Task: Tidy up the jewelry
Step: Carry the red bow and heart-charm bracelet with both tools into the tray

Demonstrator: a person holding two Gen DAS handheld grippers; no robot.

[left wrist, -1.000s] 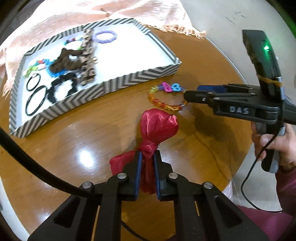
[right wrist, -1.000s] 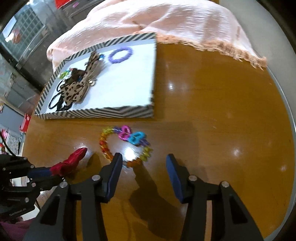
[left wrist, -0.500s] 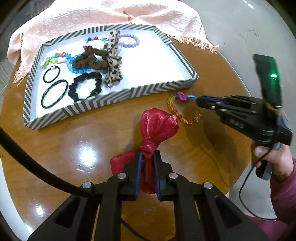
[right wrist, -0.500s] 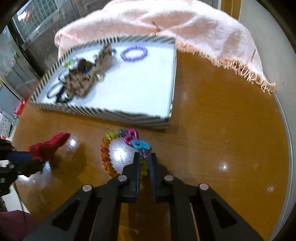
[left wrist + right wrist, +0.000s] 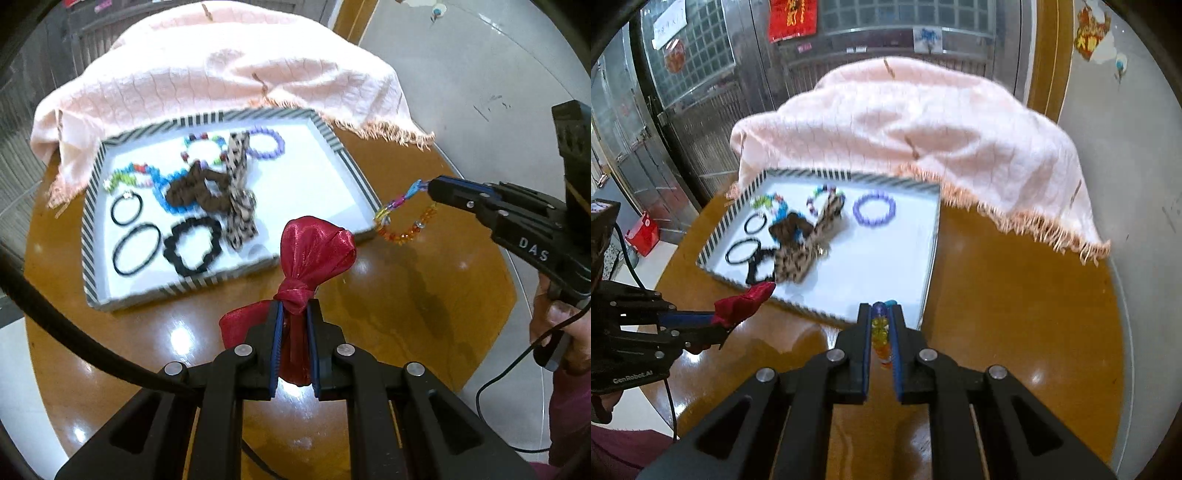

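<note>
My left gripper (image 5: pixel 295 314) is shut on a red satin bow (image 5: pixel 314 251) and holds it above the table, in front of the striped tray (image 5: pixel 229 275). My right gripper (image 5: pixel 879 314) is shut on a rainbow bead bracelet (image 5: pixel 880 332), which hangs in the air beside the tray's right corner, as the left wrist view shows (image 5: pixel 402 221). The tray (image 5: pixel 927 280) holds a purple bead bracelet (image 5: pixel 266 146), a leopard-print bow (image 5: pixel 240 192), a brown scrunchie (image 5: pixel 195 190), black hair ties (image 5: pixel 135 249) and coloured bead bracelets. The left gripper also shows in the right wrist view (image 5: pixel 701 321).
A round wooden table (image 5: pixel 406 314) carries the tray. A pink fringed cloth (image 5: pixel 229 70) is draped behind the tray and over the table's far edge. A person's hand (image 5: pixel 565 332) grips the right handle. Glass-block walls and metal doors stand beyond.
My right gripper closed on the rainbow bracelet and lifted it off the table toward the tray. My left gripper kept hold of the red bow and rose, tilting toward the tray.
</note>
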